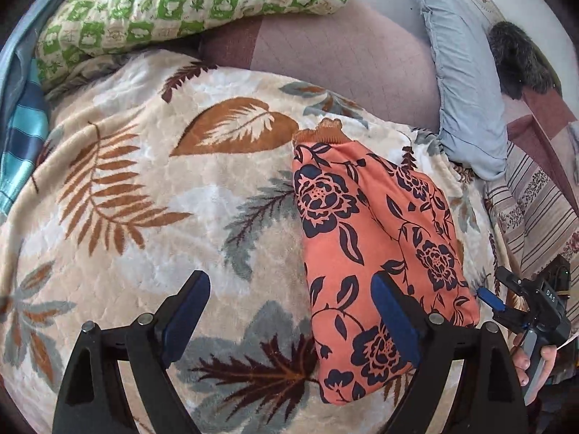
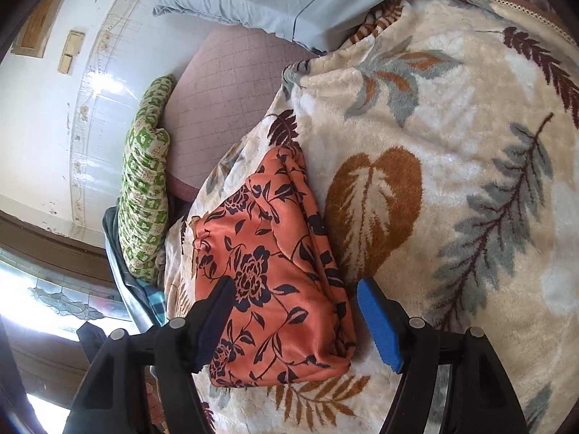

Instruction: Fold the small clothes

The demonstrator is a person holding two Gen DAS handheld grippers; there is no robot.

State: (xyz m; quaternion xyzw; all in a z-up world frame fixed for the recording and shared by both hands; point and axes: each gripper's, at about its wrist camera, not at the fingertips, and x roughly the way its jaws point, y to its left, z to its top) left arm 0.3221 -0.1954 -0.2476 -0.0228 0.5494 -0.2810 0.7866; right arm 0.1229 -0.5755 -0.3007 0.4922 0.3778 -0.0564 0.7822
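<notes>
A small orange garment with dark floral print point(image 1: 376, 238) lies folded into a narrow strip on the cream leaf-patterned blanket point(image 1: 163, 195). My left gripper point(image 1: 293, 296) hangs open above the blanket, its right finger over the garment's near end, nothing pressed between the pads. In the right wrist view the same garment point(image 2: 275, 267) lies bunched on the blanket point(image 2: 452, 181). My right gripper point(image 2: 296, 303) stands open over its near part, fingers apart on either side, not pinching the cloth. The right gripper's body point(image 1: 535, 307) and a hand show at the left wrist view's right edge.
A green checked pillow point(image 1: 188, 3) and a mauve quilted cushion point(image 1: 347, 58) lie at the far side of the bed. A pale blue pillow point(image 1: 466, 86) sits to the right. A striped blue cloth point(image 1: 21, 137) is at the left edge. A wall point(image 2: 36, 115) borders the bed.
</notes>
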